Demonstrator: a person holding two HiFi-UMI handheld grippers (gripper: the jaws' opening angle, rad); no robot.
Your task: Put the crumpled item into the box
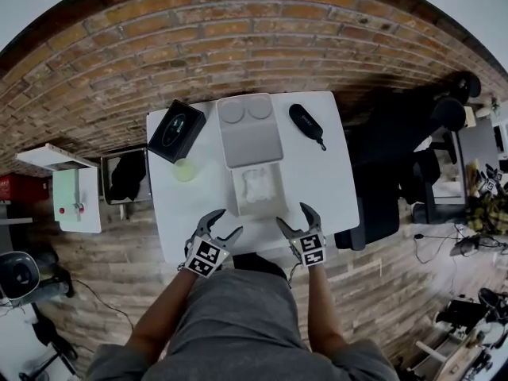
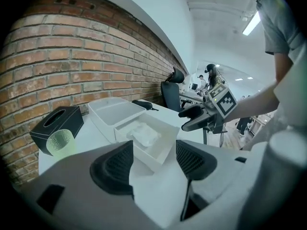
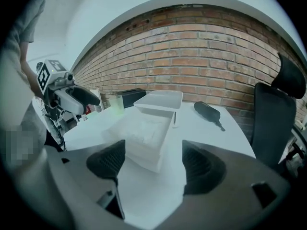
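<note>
A white open box (image 1: 268, 202) stands on the white table (image 1: 333, 189), just beyond both grippers. Inside it lies the crumpled white item (image 1: 255, 184), also seen as crumpled item (image 2: 144, 133) and crumpled item (image 3: 143, 127). The box's lid (image 1: 250, 129) lies behind it, hollow side up. My left gripper (image 1: 225, 227) hovers at the table's near edge, open and empty. My right gripper (image 1: 294, 217) is beside it to the right, jaws spread wide with nothing between them. In each gripper view the box (image 2: 160, 145) (image 3: 144, 145) sits beyond the open jaws.
A black tissue box (image 1: 176, 129) and a pale green cup (image 1: 185, 169) stand left of the lid. A black elongated case (image 1: 305, 123) lies at the back right. A dark office chair (image 1: 381, 181) stands right of the table. A brick wall runs behind.
</note>
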